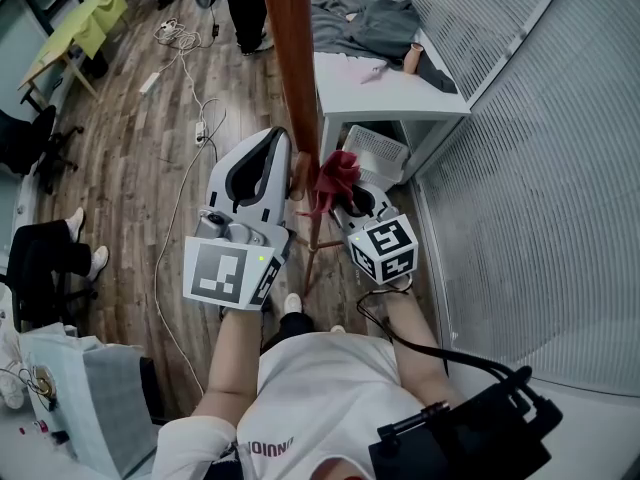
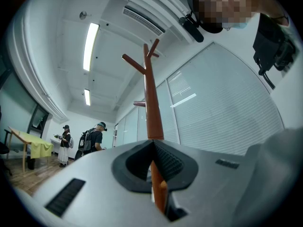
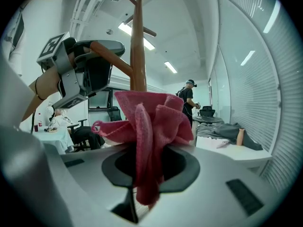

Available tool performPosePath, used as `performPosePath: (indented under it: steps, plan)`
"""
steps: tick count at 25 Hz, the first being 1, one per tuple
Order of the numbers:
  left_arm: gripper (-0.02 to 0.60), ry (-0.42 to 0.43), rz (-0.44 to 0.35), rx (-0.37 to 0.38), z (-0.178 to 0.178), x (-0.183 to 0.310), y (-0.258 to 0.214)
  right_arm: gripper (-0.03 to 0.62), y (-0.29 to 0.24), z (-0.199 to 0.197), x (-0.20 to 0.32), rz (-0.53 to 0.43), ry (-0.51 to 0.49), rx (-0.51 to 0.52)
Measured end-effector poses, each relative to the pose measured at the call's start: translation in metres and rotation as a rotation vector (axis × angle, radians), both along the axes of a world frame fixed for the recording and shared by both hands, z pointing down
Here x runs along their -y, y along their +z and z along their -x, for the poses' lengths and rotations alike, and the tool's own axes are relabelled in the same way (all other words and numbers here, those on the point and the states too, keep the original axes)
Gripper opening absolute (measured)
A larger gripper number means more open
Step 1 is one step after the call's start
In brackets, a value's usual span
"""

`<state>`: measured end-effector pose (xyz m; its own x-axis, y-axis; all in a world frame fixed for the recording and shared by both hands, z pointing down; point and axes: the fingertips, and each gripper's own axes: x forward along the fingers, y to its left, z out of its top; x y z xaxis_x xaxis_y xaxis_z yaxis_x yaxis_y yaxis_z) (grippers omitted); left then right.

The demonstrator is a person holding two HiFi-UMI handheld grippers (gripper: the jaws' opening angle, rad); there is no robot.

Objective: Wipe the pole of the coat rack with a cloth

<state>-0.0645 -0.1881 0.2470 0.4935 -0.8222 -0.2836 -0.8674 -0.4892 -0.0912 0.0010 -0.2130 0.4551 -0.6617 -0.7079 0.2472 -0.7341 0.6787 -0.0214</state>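
The coat rack's brown pole rises between my two grippers in the head view. My left gripper is shut on a slanted peg low on the rack. In the left gripper view the peg sits between the jaws, with the pole and its top branches above. My right gripper is shut on a bunched red cloth, which lies against the pole's right side. In the right gripper view the cloth sticks up from the jaws in front of the pole.
A white table with grey clothing stands just right of the rack, with a white basket under it. A blinds-covered glass wall closes the right side. Cables run across the wood floor on the left. A person stands behind.
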Motion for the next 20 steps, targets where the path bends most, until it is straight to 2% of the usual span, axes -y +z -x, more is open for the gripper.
performPosePath:
  steps: [20]
  plan:
    - [0.014,0.007,0.012,-0.005,-0.001,0.003,0.003,0.095,0.044,-0.002,0.002,0.109,-0.001,-0.022]
